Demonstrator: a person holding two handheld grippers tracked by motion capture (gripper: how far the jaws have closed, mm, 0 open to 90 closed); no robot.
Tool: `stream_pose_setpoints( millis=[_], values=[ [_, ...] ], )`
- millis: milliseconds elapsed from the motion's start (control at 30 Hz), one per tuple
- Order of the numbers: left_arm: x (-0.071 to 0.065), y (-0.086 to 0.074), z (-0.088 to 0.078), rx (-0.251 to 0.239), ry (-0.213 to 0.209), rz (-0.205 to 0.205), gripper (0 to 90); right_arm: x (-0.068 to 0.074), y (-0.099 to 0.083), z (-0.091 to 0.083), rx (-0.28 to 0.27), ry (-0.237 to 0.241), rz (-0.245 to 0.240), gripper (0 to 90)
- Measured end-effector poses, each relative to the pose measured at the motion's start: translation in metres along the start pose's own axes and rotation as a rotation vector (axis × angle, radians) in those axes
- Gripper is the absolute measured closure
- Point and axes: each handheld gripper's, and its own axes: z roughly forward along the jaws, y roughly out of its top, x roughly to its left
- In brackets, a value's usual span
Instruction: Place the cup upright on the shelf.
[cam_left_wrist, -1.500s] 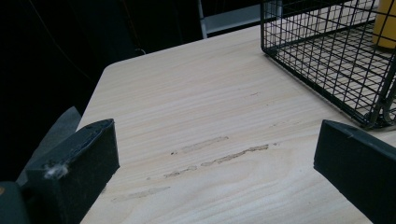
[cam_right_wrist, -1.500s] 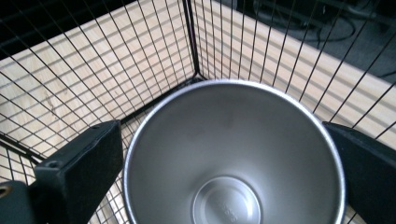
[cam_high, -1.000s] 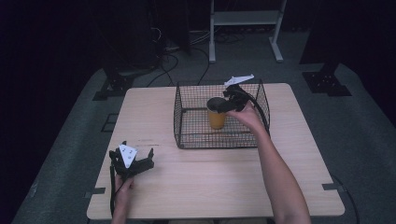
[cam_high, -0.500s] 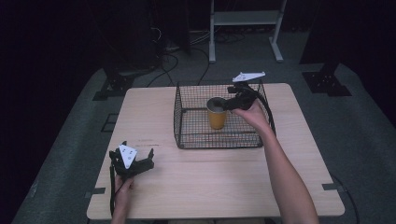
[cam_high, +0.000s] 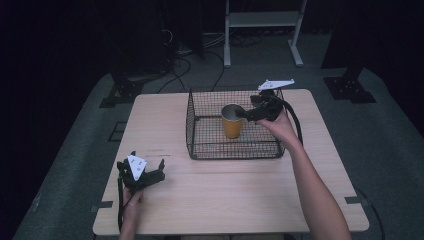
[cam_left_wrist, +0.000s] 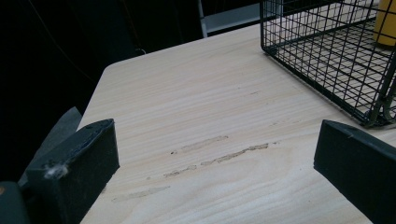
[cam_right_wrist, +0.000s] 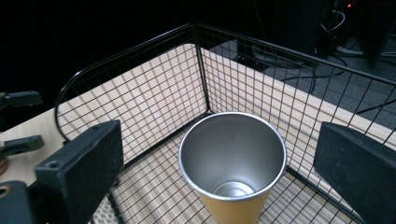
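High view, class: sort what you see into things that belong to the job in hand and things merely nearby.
In the job:
- yellow cup, upright in the basket
- wire basket
- right hand-held gripper, open at the cup's rim

Just nearby:
- left hand-held gripper, open, resting on the table
- white metal stand behind the table
- floor cables

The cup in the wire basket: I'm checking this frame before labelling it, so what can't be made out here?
- Cup base: cut off by the bottom edge in the right gripper view.
- Whether the right tool touches the cup's rim: too small in the high view.
- Wire basket far side: cut off by the left gripper view's edges.
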Motion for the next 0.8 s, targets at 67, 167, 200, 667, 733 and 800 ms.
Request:
stream_pose_setpoints(
  millis=[67,167,200,667,733,800],
  values=[
    [0.000,0.000,0.000,0.000,-0.001,-0.001,0.0,0.002,0.000,-0.003,0.001,0.007,-0.004,1.3],
    [0.000,0.000,0.000,-0.001,0.000,0.000,0.0,0.005,0.002,-0.006,0.001,0.006,-0.015,1.3],
    [0.000,0.000,0.000,0.000,-0.001,0.000,0.0,0.007,0.002,-0.008,0.000,0.006,-0.025,1.3],
    [0.000,0.000,0.000,0.001,-0.001,0.000,0.0,0.011,-0.008,-0.027,-0.005,0.024,-0.016,1.3],
    [0.000,0.000,0.000,0.000,0.000,0.001,0.0,0.012,-0.010,-0.030,-0.014,0.018,-0.018,1.3],
    [0.000,0.000,0.000,0.000,0.000,0.002,0.0,0.012,-0.011,-0.031,-0.012,0.019,-0.017,1.3]
  ],
)
